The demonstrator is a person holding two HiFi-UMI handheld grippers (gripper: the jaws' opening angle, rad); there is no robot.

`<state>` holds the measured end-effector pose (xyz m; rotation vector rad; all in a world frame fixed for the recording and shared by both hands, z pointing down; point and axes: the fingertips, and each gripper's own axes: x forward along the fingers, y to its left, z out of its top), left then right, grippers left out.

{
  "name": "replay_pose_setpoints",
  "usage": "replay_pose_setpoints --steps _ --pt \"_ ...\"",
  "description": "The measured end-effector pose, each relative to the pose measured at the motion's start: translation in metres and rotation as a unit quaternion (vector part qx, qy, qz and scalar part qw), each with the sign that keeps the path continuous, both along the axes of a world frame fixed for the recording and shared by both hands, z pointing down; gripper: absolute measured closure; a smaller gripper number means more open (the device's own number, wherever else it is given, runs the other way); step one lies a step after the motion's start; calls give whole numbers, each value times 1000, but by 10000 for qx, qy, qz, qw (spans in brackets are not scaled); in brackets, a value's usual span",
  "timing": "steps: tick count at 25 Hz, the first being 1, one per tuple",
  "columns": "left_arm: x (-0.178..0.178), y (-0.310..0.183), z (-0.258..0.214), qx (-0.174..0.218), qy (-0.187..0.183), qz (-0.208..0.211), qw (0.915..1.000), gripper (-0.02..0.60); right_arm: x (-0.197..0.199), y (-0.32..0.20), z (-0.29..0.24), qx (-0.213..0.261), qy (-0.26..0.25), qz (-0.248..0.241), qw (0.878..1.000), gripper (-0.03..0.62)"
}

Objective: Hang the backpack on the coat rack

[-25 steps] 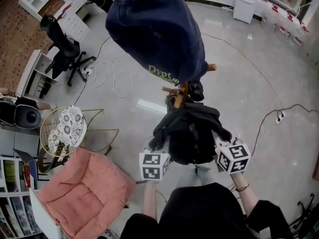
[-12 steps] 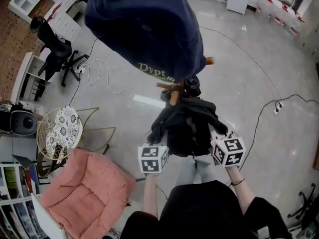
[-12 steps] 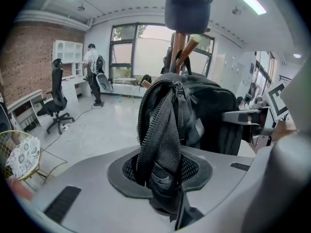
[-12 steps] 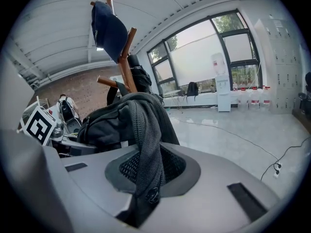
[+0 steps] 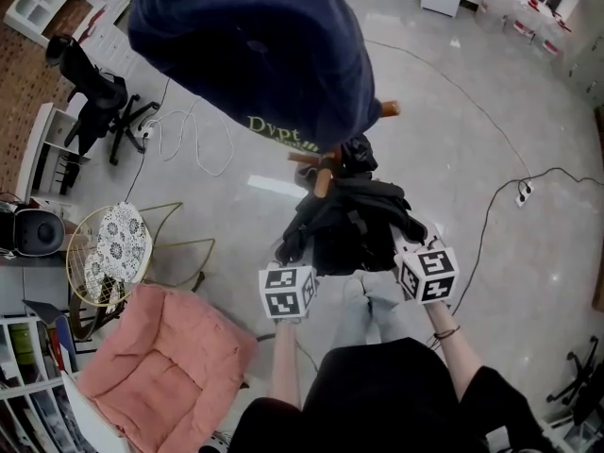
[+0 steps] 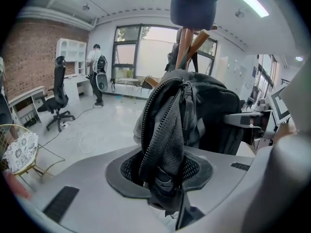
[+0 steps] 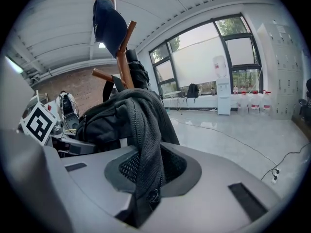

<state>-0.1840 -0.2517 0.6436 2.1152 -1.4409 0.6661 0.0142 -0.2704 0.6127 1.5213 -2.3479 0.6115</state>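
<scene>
Head view: the left gripper (image 5: 302,270) and the right gripper (image 5: 408,253) each grip a lower side of the black backpack (image 5: 351,226), which spreads between them and just ahead. Beyond the bag stands the wooden coat rack (image 5: 323,176), with its pegs just past the bag's top. Whether any strap sits over a peg cannot be told. A navy cap (image 5: 255,45) hangs further ahead, on top of the rack. Off to the left gripper's left are a pink cushioned chair (image 5: 160,366) and a wire side table (image 5: 118,253).

Left gripper view: the jaws are clamped on a mesh-lined, zippered edge of the backpack. The rest of the bag rises just ahead, with the rack's post and the cap above it. A person (image 6: 97,72) stands far ahead to the left.

Right gripper view: the jaws pinch a mesh fold of the backpack. The bag bulges ahead and to the left, and the rack rises behind it with the cap high up.
</scene>
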Motion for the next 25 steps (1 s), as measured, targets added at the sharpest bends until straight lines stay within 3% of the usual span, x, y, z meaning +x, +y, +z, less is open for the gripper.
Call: replay_pose_setpoints --steps 14,19,21,25 --pt "-8 -9 6 75 -34 -421 9991 407 -1 -5 8 -59 199 -33 9998 531" --pt "-2 -7 8 -37 108 -500 9987 363 -5 -6 5 -124 -142 -65 9998 423" --pt "2 -6 8 -35 196 -534 9984 308 -5 -5 5 -120 -112 -78 9998 403" --pt "3 -6 6 24 139 -579 9982 274 -2 -3 1 4 -247 99 9996 375"
